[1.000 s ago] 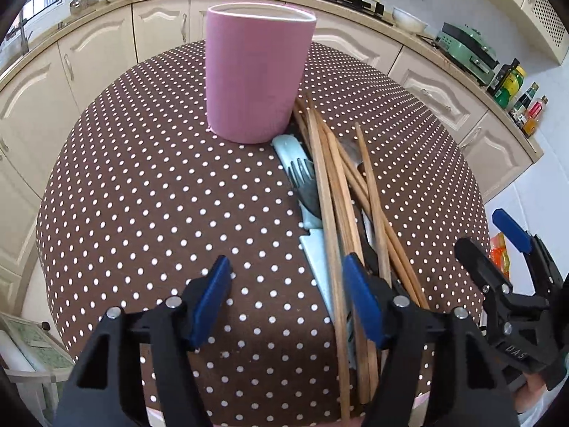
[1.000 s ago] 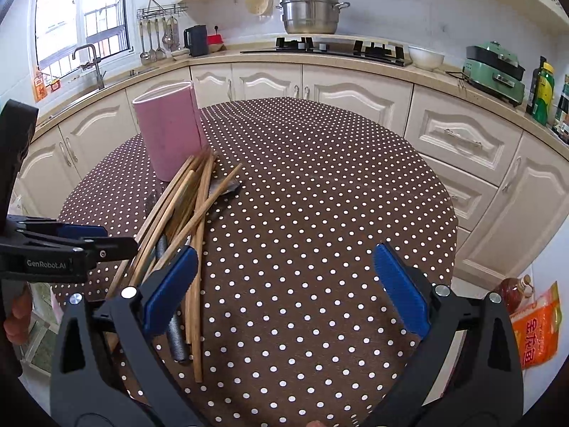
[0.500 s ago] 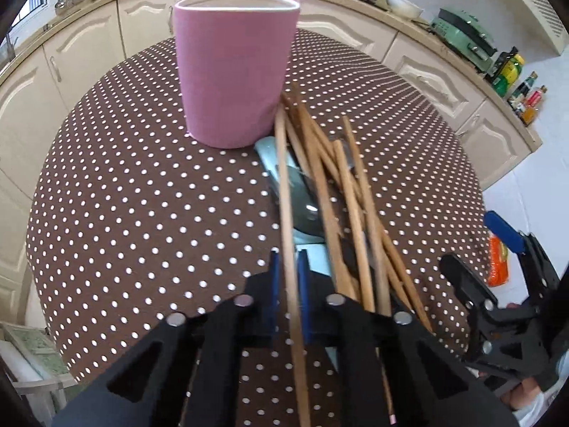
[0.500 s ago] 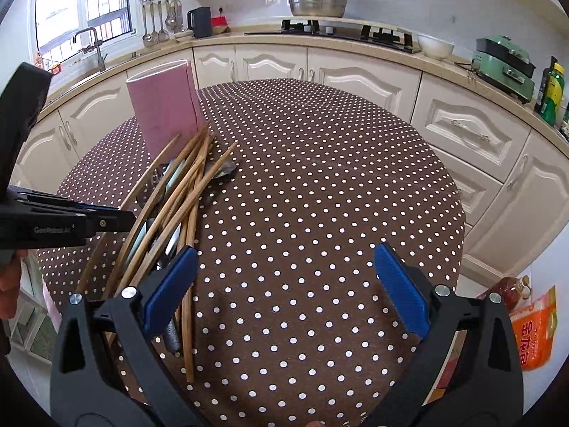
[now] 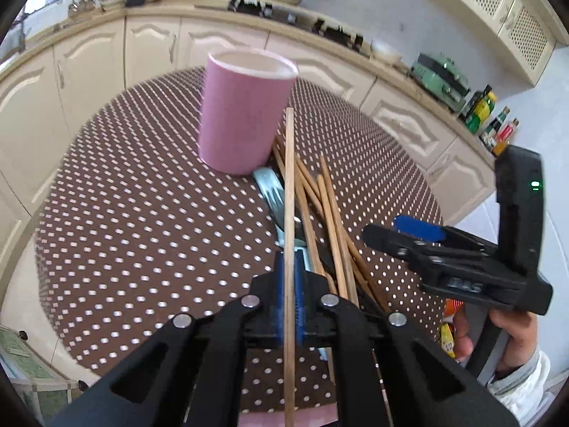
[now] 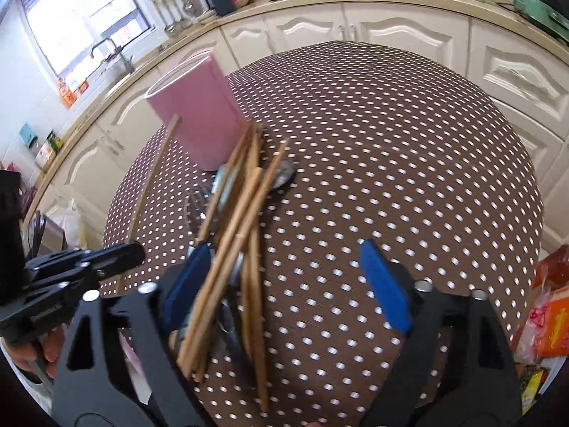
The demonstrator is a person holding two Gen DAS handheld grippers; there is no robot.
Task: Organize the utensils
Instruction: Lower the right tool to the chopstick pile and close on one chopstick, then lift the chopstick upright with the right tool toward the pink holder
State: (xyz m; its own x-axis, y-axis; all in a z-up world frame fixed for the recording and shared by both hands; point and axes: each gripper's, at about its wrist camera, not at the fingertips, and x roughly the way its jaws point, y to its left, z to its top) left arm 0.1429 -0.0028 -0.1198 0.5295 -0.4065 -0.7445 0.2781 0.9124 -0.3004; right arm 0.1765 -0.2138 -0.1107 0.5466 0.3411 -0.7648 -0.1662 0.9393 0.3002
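Now the left hand-held gripper [image 5: 290, 306] is clenched on one chopstick [image 5: 290, 192], lifted clear of the pile [image 6: 231, 245] on the bench [image 5: 142, 220] beside the pink holder [image 5: 245, 110]. Next, probably, its tip must reach the holder's mouth. The right hand-held gripper [image 6: 284, 284], jaws just closing yet apart, straddles the pile without gripping.

A brown cloth with white dots [image 5: 142, 213] covers the counter and looks matt. The pink holder [image 5: 245, 114] has a smooth, matt wall with a paler rim. The chopsticks [image 6: 234, 227] are bare, light-brown wood, dull in finish. Among them lie a pale blue plastic handle [image 5: 266, 181] and a shiny metal spoon bowl [image 6: 284, 176]. The tongs [image 5: 290, 299] are matt black plastic with blue pads [image 6: 384, 284] and bright metal rivets.
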